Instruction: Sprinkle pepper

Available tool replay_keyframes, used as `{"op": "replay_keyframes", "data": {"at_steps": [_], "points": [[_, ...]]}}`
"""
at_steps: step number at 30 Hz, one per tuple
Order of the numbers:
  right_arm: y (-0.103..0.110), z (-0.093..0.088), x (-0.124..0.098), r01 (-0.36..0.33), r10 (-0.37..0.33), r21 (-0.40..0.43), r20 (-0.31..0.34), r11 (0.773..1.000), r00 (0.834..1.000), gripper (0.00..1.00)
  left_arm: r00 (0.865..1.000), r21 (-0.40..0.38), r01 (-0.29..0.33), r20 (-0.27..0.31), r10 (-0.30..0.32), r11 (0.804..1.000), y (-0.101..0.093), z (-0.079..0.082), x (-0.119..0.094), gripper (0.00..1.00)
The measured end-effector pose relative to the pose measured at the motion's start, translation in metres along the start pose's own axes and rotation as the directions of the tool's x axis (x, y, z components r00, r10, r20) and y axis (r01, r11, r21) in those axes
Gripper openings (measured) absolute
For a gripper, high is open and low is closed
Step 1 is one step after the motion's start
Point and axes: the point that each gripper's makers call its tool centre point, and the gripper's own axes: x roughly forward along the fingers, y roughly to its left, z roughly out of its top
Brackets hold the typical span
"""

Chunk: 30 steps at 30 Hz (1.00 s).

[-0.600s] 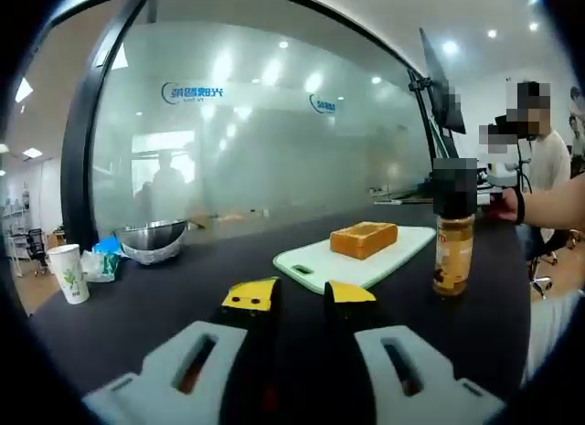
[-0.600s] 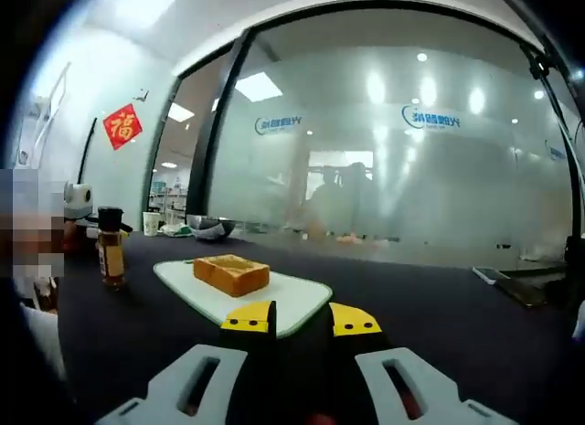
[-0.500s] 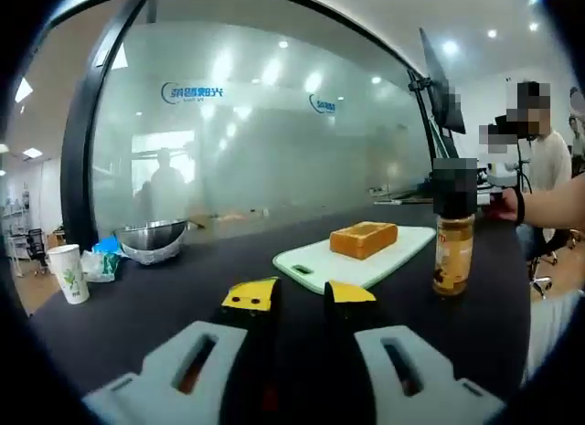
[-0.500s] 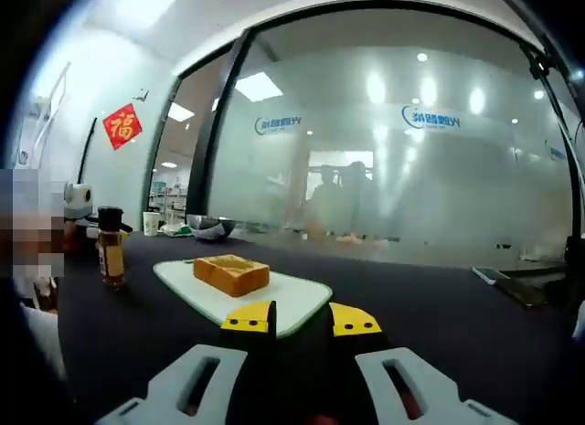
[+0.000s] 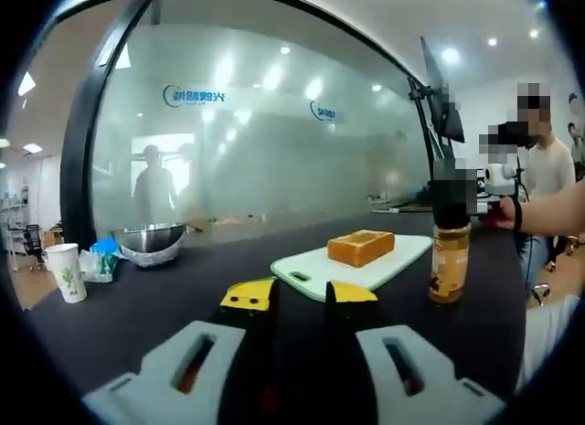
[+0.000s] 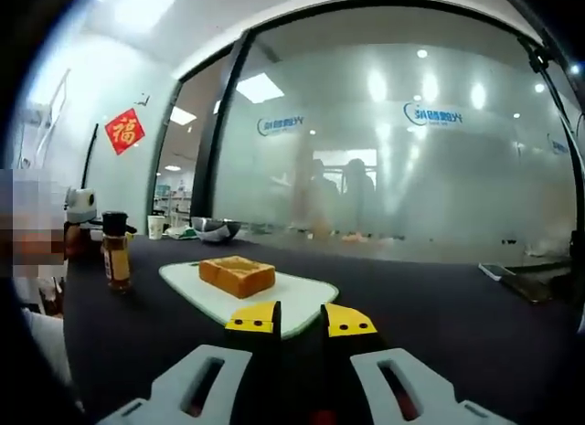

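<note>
The blue lettering [image 5: 193, 97] on the frosted glass wall [image 5: 274, 151] is too blurred to read, and dim figures [image 6: 334, 195] behind it lack detail.

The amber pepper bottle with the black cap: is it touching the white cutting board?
Apart. In the right gripper view, dark tabletop separates the pepper bottle from the cutting board.

pepper bottle [image 5: 450, 252], upright, beside cutting board [image 5: 315, 270]
</note>
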Motion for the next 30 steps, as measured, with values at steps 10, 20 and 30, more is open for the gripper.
{"op": "replay_keyframes", "data": {"at_steps": [10, 20, 30], "points": [[0.006, 0.001, -0.001, -0.014, 0.014, 0.001, -0.003, 1.000, 1.000, 0.14, 1.000, 0.006, -0.002, -0.001, 0.002, 1.000, -0.002, 0.001, 0.000, 0.15], [0.005, 0.001, 0.000, -0.014, 0.014, 0.003, -0.001, 1.000, 1.000, 0.14, 1.000, 0.002, 0.009, -0.001, -0.009, 1.000, -0.002, 0.001, 0.001, 0.15], [0.001, -0.002, 0.002, -0.015, 0.015, 0.006, -0.003, 1.000, 1.000, 0.14, 0.988, -0.073, 0.139, 0.077, -0.134, 0.988, -0.016, 0.017, -0.002, 0.19]]}}
